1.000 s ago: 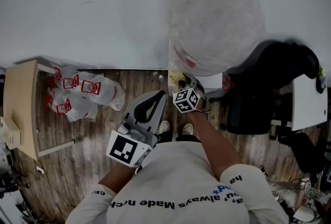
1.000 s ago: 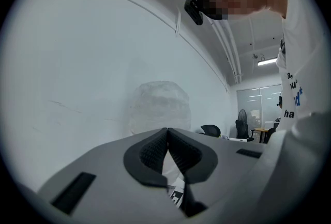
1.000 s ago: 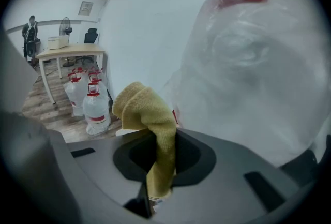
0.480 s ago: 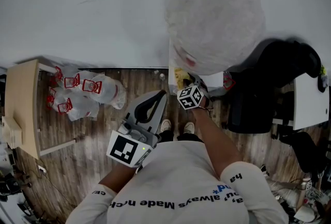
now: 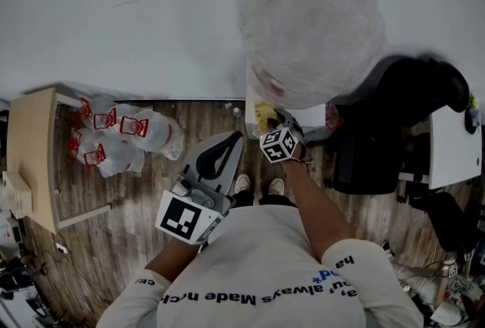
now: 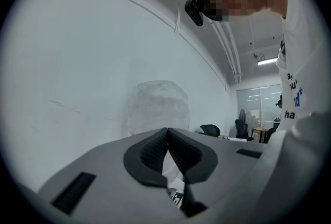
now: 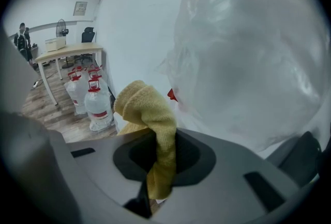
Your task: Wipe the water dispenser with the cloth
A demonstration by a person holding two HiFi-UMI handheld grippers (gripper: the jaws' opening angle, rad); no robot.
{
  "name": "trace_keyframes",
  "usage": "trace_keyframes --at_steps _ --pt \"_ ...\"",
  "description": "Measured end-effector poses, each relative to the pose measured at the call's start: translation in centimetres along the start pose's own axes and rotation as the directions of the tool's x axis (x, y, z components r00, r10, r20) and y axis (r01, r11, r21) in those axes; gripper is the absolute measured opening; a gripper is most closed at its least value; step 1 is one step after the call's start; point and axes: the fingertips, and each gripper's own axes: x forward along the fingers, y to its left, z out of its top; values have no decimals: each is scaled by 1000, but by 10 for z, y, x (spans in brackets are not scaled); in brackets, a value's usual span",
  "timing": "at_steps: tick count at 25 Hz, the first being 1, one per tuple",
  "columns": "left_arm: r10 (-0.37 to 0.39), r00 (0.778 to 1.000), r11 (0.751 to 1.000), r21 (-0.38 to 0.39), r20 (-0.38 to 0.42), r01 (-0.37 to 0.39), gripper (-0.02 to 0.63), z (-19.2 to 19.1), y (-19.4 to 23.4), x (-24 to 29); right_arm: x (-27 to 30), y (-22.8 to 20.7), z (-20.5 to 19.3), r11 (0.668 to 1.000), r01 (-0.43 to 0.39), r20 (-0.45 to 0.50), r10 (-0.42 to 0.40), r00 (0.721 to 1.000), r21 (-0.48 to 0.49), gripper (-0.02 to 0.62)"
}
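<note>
The water dispenser (image 5: 254,95) stands against the white wall, and its big bottle (image 5: 311,23) is wrapped in clear plastic. My right gripper (image 5: 271,124) is shut on a yellow cloth (image 5: 265,116), which is pressed near the dispenser's top just under the bottle. In the right gripper view the cloth (image 7: 147,112) bunches out of the right gripper (image 7: 163,140), close to the wrapped bottle (image 7: 253,52). My left gripper (image 5: 233,140) hangs lower and to the left, shut and empty. From the left gripper (image 6: 167,132) the bottle (image 6: 158,106) shows beyond.
Several spare water bottles (image 5: 121,139) with red caps sit on the wood floor at left, next to a wooden table (image 5: 30,152). A black office chair (image 5: 394,129) and a white desk (image 5: 451,148) stand right of the dispenser.
My right gripper has shifted slightly up toward the dispenser with the cloth, which now shows more. The left gripper has stayed put.
</note>
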Motion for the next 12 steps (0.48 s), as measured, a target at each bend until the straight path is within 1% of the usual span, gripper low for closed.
trace_keyframes --at_steps 12 --pt "-4 1000 1000 -7 6 4 20 0 0 4 -9 11 -13 1000 -14 2 14 1000 -10 58"
